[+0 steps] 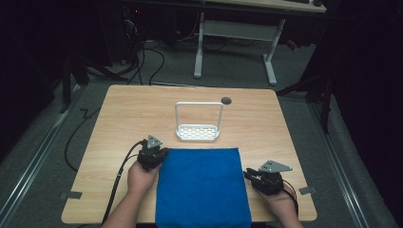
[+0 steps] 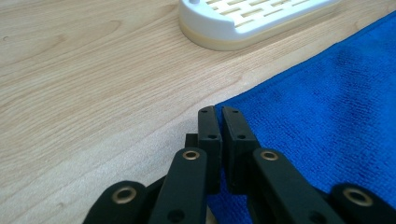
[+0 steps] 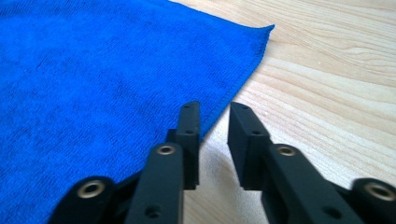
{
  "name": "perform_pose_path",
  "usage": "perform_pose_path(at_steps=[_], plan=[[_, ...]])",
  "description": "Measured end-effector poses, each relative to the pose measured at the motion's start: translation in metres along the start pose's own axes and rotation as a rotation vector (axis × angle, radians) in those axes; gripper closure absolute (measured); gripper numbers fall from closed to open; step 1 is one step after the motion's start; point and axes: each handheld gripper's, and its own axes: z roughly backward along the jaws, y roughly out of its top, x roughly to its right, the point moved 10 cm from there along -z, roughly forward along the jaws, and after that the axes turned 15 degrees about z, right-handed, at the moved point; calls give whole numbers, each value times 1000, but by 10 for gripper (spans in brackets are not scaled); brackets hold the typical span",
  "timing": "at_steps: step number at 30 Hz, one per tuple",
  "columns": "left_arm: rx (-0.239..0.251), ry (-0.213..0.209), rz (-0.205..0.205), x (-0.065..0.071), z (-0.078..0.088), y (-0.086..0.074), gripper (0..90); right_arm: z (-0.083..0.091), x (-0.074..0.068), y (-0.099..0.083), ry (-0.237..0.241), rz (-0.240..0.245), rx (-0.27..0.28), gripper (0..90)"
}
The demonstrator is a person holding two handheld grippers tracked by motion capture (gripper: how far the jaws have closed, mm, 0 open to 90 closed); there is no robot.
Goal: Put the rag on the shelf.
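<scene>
Blue cloth point(image 1: 203, 187) is the anchor here: it lies flat on the wooden worktop point(image 1: 119, 114), near edge running off the person's side. Just past its far edge sits a white plastic rack point(image 1: 197, 132), an oval slotted tray with a tall thin hoop handle rising over it, and further back from the cloth there's a small dark round spot point(image 1: 226, 100) on the wood. Nothing lies between the cloth and either gripper. The cloth looks like fuzzy microfibre with a stitched hem, roughly rectangular, corners a bit soft; the worktop is pale woodgrain with rounded corners. Left gripper point(image 2: 219, 112) is at the cloth's far left corner, tips down at the hem, jaws pressed together with only a sliver of gap; can't tell if any fabric is actually pinched in there. Right gripper point(image 3: 214, 109) sits at the cloth's right edge, one jaw over the hem and the other over bare wood, jaws apart and not squeezing anything. Both hands rest low on the worktop.
</scene>
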Motion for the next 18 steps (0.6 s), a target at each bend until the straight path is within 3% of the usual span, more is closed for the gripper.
perform_pose_path(at_steps=[4,10,17,18], plan=[[5,1,14,-1,1,1,873,-3,0,1,-12,-11,6,687],[39,-6,83,-7,3,4,872,-7,6,10,-62,7,13,633],[40,-24,80,-6,3,5,872,-30,16,24,-89,-23,-15,586],[39,-27,80,-6,3,5,873,-37,21,28,-111,-30,-18,581]])
